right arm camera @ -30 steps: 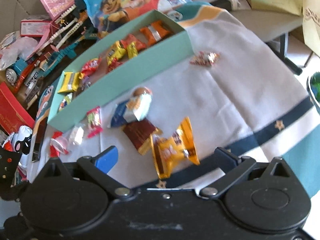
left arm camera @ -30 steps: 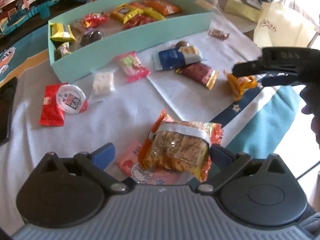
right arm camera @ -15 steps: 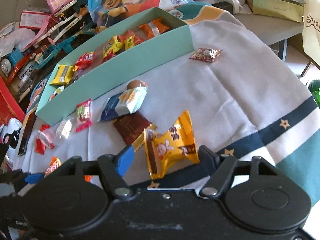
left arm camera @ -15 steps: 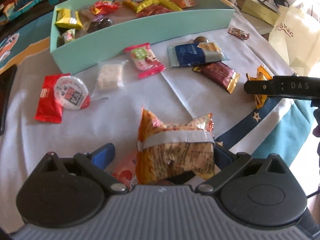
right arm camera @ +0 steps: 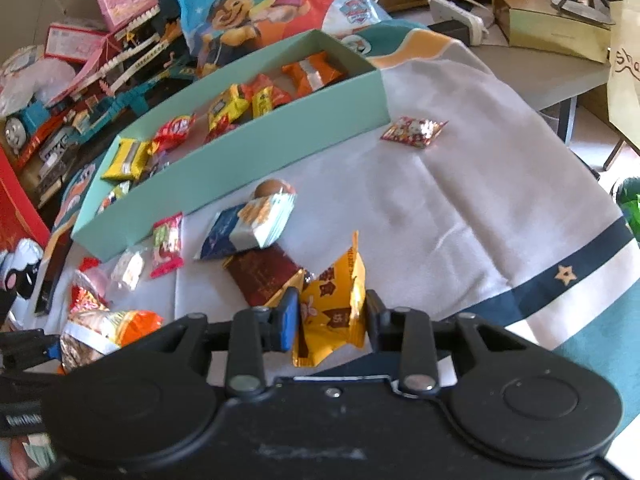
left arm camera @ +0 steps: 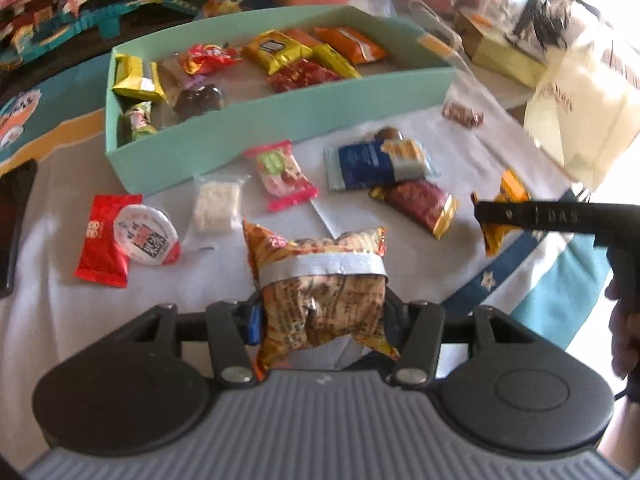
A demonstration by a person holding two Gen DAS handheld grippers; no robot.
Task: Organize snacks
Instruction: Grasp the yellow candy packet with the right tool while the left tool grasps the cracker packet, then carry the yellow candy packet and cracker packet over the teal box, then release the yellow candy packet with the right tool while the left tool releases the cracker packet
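Observation:
My left gripper (left arm camera: 320, 316) is shut on an orange cracker packet (left arm camera: 320, 280) with a silver band, held above the white cloth. My right gripper (right arm camera: 332, 316) is shut on a yellow snack packet (right arm camera: 336, 300); it also shows at the right of the left wrist view (left arm camera: 500, 216). A long mint-green box (left arm camera: 280, 120) at the back holds several wrapped snacks; it also shows in the right wrist view (right arm camera: 240, 160). Loose on the cloth lie a blue-and-white packet (left arm camera: 376, 164), a dark red bar (left arm camera: 416, 208), a pink candy packet (left arm camera: 284, 176) and a red packet with a round lid (left arm camera: 124, 236).
A small red packet (right arm camera: 414, 132) lies alone near the box's right end. Toys and a cartoon bag (right arm camera: 260, 12) crowd the far side. A paper bag (left arm camera: 580, 112) stands at the right. A black phone (left arm camera: 12, 220) lies at the left cloth edge.
Both grippers have closed: the left onto the orange cracker packet and lifted it, the right onto the yellow packet. The pink packet under the left gripper is now out of sight.

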